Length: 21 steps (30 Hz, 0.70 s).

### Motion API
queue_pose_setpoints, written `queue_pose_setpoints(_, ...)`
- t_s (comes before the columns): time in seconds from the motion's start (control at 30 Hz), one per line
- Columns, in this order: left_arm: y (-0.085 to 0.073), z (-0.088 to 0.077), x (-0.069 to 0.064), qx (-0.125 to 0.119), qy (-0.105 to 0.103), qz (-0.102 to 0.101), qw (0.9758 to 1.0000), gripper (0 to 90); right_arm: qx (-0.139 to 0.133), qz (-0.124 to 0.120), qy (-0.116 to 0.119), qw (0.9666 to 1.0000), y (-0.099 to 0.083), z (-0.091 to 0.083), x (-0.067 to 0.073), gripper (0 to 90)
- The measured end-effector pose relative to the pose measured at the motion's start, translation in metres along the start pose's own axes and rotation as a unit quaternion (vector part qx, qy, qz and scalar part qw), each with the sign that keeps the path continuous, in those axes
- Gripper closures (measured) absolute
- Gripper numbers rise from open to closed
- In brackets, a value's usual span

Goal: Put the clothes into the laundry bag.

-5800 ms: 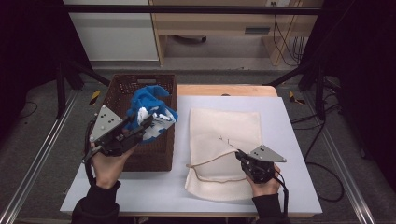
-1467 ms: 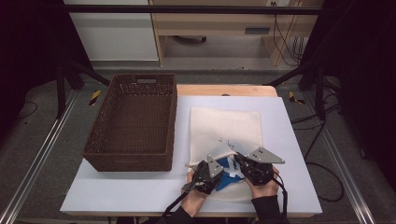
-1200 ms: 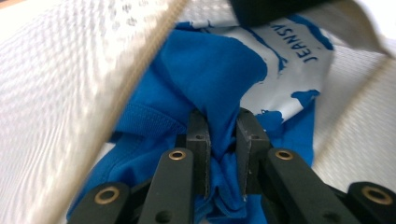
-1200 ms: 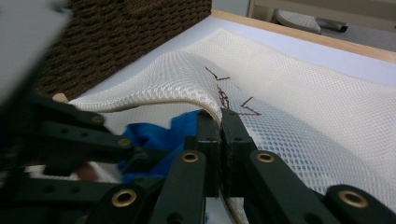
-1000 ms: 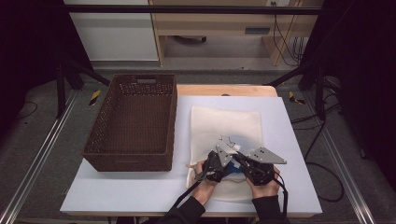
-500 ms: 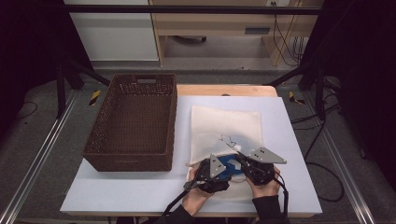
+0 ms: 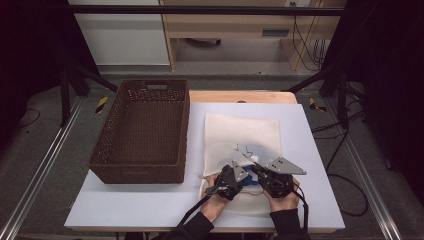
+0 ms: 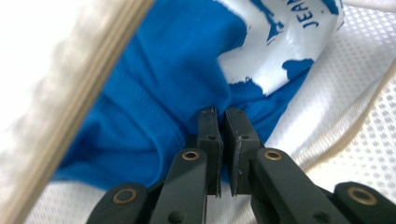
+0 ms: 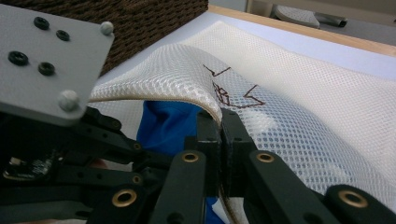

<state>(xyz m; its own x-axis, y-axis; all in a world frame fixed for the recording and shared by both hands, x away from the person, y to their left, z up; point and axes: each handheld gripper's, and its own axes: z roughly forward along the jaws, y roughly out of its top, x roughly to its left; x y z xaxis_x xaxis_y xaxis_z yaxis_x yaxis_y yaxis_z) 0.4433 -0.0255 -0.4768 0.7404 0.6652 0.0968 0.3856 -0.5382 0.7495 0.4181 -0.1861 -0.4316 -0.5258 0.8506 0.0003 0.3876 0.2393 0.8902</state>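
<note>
A white mesh bag (image 7: pixel 242 135) lies flat on the white table, right of a brown wicker basket (image 7: pixel 142 125). My right gripper (image 9: pixel 219 119) is shut on the bag's rim and holds the mouth lifted. A blue garment with white print (image 8: pixel 154 93) sits inside the mouth, and a little blue (image 7: pixel 253 182) shows between the two hands. My left gripper (image 8: pixel 223 114) points into the opening; its jaws have just been closing and now pinch a fold of the blue cloth. The bag's tan rim (image 8: pixel 79 93) crosses above it.
The basket (image 9: pixel 140 18) stands close on the left, with nothing visible inside it. A wooden strip (image 7: pixel 242 96) borders the table's far edge. Bare table (image 7: pixel 140 205) lies in front of the basket. Cables trail from both grippers toward the near edge.
The blue garment went from over the basket to the bag's mouth with my left gripper. In the last second that gripper shifted only slightly, and less blue shows. The right gripper stayed put.
</note>
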Motion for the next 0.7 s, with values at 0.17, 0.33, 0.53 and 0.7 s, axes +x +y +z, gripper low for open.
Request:
queue_pose_setpoints(0.17, 0.005, 0.017, 0.001, -0.015, 0.037, -0.001, 0.9992, 83.4, -0.003, 0.004, -0.002, 1.0000, -0.001, -0.003, -0.003, 87.9)
queue_pose_setpoints(0.33, 0.000, -0.001, 0.001, -0.027, 0.009, -0.013, 0.9995, 63.3, -0.005, 0.005, -0.001, 1.0000, -0.002, -0.004, -0.005, 87.8)
queue_pose_setpoints(0.53, -0.007, -0.057, 0.004, -0.076, -0.019, -0.013, 0.9968, 50.5, -0.006, 0.003, -0.002, 1.0000, -0.003, -0.009, -0.005, 87.3)
queue_pose_setpoints(0.7, -0.014, -0.097, 0.019, -0.096, 0.014, -0.005, 0.9952, 46.0, -0.004, 0.006, 0.005, 1.0000, -0.009, -0.018, -0.005, 85.1)
